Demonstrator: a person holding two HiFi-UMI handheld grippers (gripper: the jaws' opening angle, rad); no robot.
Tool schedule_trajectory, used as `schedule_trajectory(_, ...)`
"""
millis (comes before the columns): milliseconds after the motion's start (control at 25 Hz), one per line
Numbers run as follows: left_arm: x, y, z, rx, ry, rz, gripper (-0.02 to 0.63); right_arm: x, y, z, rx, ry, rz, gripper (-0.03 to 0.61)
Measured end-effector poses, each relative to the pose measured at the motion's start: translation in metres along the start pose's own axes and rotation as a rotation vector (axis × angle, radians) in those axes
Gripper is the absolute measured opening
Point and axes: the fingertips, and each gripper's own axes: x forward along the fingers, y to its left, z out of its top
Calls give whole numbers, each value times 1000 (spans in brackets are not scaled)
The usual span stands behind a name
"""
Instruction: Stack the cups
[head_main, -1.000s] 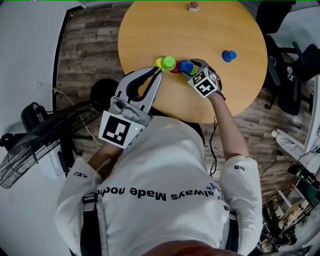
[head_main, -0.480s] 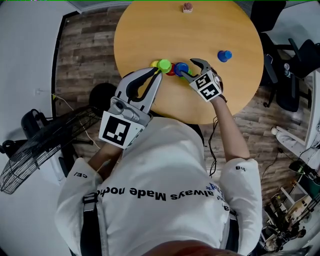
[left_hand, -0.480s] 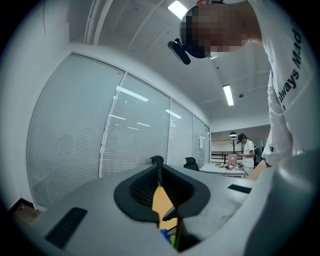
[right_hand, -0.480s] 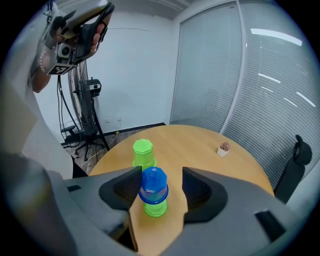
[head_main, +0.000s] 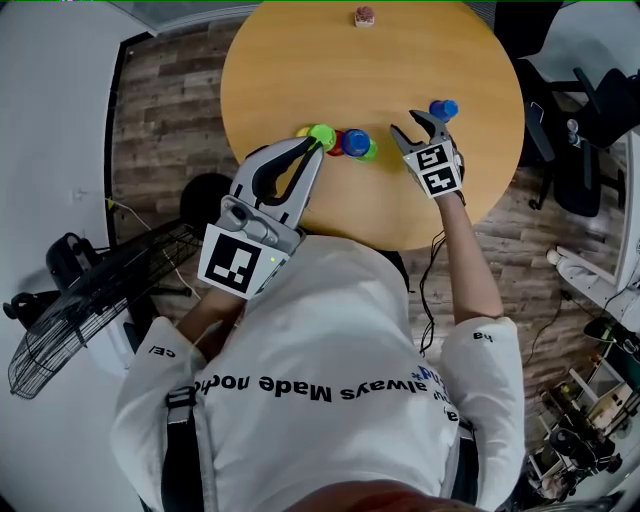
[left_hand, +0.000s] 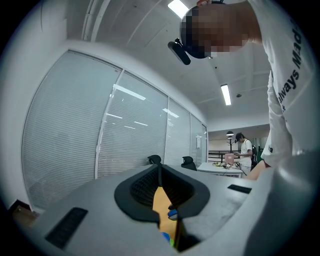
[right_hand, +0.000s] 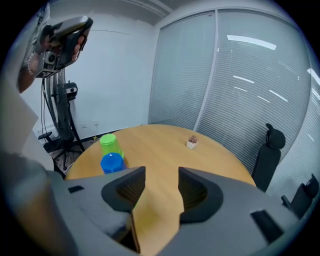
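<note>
A cluster of upturned cups stands near the table's front left: yellow (head_main: 303, 131), green (head_main: 322, 134), red (head_main: 338, 146) and a blue cup (head_main: 355, 141) on top of a green one (head_main: 370, 152). A lone blue cup (head_main: 443, 108) stands further right. My left gripper (head_main: 316, 146) is shut and empty, its tips just short of the green cup. My right gripper (head_main: 413, 128) hovers between the cluster and the lone cup; its jaws are closing with nothing between them. In the right gripper view (right_hand: 161, 180) the blue cup (right_hand: 112, 163) and green cup (right_hand: 110, 145) show at the left.
The round wooden table (head_main: 300, 60) has a small potted plant (head_main: 364, 16) at its far edge, also visible as the plant (right_hand: 192, 142). A floor fan (head_main: 70, 320) stands at the left and office chairs (head_main: 590, 110) at the right. Glass partitions rise behind the table.
My right gripper has drawn back from the blue cup in the cluster and moved right, towards the lone blue cup. The left gripper has stayed put.
</note>
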Motion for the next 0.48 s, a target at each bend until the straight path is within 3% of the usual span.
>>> schedule_trajectory(280, 13, 3, -3, 1, 10, -6, 32, 0, -67, -56, 141, 44, -162, 219)
schedule_trajectory(480, 20, 8, -8, 0, 19, -8, 28, 1, -103, -85, 203, 80, -232, 222)
